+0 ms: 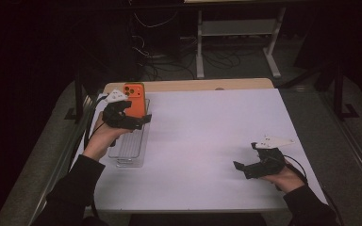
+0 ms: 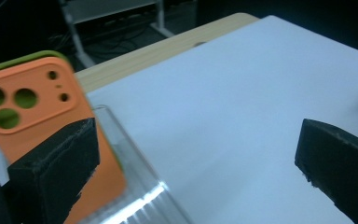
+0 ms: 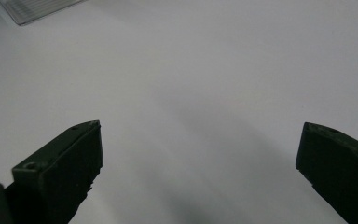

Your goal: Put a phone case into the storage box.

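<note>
An orange phone case [image 1: 135, 99] with camera cut-outs stands upright at the far end of a clear ribbed tray [image 1: 129, 151] on the left of the white tabletop. A green edge shows behind the case [image 2: 32, 109]. My left gripper [image 1: 139, 120] hovers over the tray just in front of the case, jaws wide open and nothing between them. In the left gripper view [image 2: 198, 140] the case sits partly behind the left jaw, above the tray [image 2: 142, 186]. My right gripper [image 1: 245, 157] is open above bare tabletop at the front right, empty [image 3: 200, 135].
The white surface [image 1: 207, 132] covers most of the table, with a wooden strip [image 1: 193, 84] along the far edge. Beyond it, a desk frame [image 1: 200, 52] and cables lie on the floor. A corner of the tray [image 3: 37, 9] shows in the right gripper view.
</note>
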### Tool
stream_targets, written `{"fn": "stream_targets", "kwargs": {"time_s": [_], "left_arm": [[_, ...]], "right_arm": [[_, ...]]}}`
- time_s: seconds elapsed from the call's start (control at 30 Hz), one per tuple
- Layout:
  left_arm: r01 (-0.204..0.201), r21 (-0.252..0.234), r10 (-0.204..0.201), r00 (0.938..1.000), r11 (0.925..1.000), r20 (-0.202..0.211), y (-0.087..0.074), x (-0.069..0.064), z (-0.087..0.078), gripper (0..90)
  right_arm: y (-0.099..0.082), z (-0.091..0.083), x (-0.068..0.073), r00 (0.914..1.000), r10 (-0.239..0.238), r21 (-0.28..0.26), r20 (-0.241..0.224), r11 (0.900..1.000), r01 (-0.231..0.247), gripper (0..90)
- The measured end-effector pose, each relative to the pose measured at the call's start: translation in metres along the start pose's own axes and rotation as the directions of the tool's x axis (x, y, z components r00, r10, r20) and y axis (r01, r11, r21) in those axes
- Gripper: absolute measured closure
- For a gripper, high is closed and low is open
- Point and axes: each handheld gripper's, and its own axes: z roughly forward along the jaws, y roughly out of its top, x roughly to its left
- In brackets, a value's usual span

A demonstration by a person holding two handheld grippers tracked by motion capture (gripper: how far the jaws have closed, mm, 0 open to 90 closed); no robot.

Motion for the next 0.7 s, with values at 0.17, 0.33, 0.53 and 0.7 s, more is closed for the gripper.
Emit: {"fn": "stream_targets", "kwargs": {"time_s": [0.17,0.33,0.53,0.7], "left_arm": [[-0.024,-0.014,0.025,0.9973,0.9996,0.069,-0.014,-0.015,-0.011,0.0],[-0.049,-0.014,0.051,0.9916,0.9987,0.119,-0.030,-0.026,-0.021,0.0],[-0.067,0.003,0.066,0.9860,0.9977,0.153,-0.049,-0.034,-0.027,0.0],[-0.075,0.012,0.072,0.9852,0.9971,0.155,-0.066,-0.035,-0.027,0.0]], "right_arm": [[0.000,-0.001,0.001,0.9999,-0.008,-0.003,-0.007,1.0000,0.008,0.0],[0.001,-0.004,0.001,0.9999,-0.009,-0.018,-0.013,0.9998,0.009,0.0],[0.002,-0.009,-0.001,0.9999,-0.008,-0.049,-0.012,0.9988,0.008,0.0],[0.006,-0.015,-0.002,0.9998,-0.014,-0.078,-0.017,0.9969,0.013,0.0]]}}
